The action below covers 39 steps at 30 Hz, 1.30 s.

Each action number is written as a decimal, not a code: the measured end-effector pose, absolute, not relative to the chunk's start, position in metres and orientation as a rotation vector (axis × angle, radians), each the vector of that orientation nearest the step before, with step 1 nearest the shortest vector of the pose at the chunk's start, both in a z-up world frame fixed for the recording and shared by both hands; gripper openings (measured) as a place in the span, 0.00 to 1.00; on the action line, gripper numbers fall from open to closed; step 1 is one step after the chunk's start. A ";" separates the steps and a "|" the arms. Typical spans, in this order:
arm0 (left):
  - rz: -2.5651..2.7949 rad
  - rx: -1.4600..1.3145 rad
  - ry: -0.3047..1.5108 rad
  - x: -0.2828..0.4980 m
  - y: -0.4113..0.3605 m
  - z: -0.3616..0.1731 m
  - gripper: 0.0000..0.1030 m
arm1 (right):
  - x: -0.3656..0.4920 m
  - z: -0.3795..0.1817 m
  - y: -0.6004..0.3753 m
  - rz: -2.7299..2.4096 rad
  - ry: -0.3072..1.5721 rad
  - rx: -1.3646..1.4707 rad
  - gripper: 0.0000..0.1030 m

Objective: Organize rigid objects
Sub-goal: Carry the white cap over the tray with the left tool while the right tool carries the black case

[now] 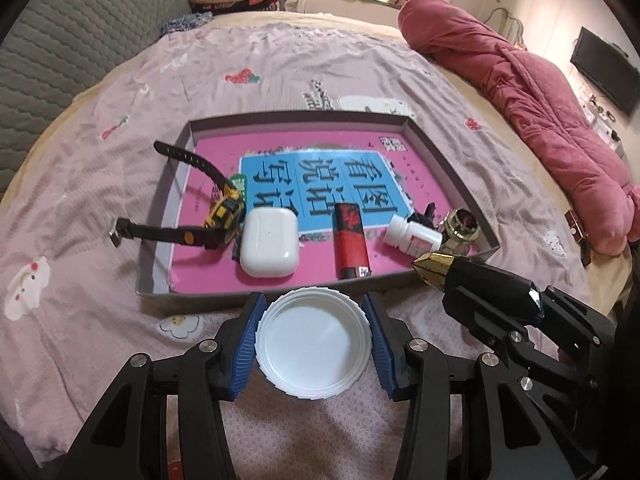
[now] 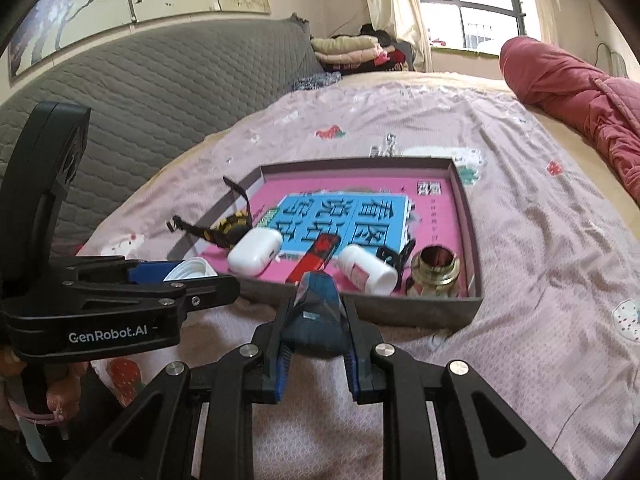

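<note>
Left gripper (image 1: 314, 342) clamps white lid (image 1: 314, 344) — before tray (image 1: 280, 282).

The white cap (image 1: 314, 346), the white earbud case (image 1: 270, 242), the red-black lighter (image 1: 351, 240), and the pink tray (image 1: 448, 160).

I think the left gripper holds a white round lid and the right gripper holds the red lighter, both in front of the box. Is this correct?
Not fully. The left gripper does hold the white lid, but the right gripper holds a dark object with a gold pointed tip, not the red lighter. The left wrist view shows the lighter lying inside the box, free of both grippers.
</note>
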<state>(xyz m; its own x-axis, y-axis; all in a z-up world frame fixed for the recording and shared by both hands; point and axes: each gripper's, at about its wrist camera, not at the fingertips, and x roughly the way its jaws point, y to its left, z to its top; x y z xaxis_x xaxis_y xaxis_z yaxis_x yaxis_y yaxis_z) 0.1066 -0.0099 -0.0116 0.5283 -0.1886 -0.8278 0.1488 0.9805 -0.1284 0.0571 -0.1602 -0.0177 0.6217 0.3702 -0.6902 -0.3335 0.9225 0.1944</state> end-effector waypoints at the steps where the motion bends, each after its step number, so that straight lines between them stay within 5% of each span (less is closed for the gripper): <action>1: -0.199 -0.041 0.991 0.107 -0.011 -0.010 0.49 | 0.058 -0.016 -0.161 0.402 0.797 0.051 0.22; 39: -0.179 -0.020 0.929 0.156 -0.029 0.019 0.49 | 0.108 0.005 -0.186 0.345 0.676 0.109 0.22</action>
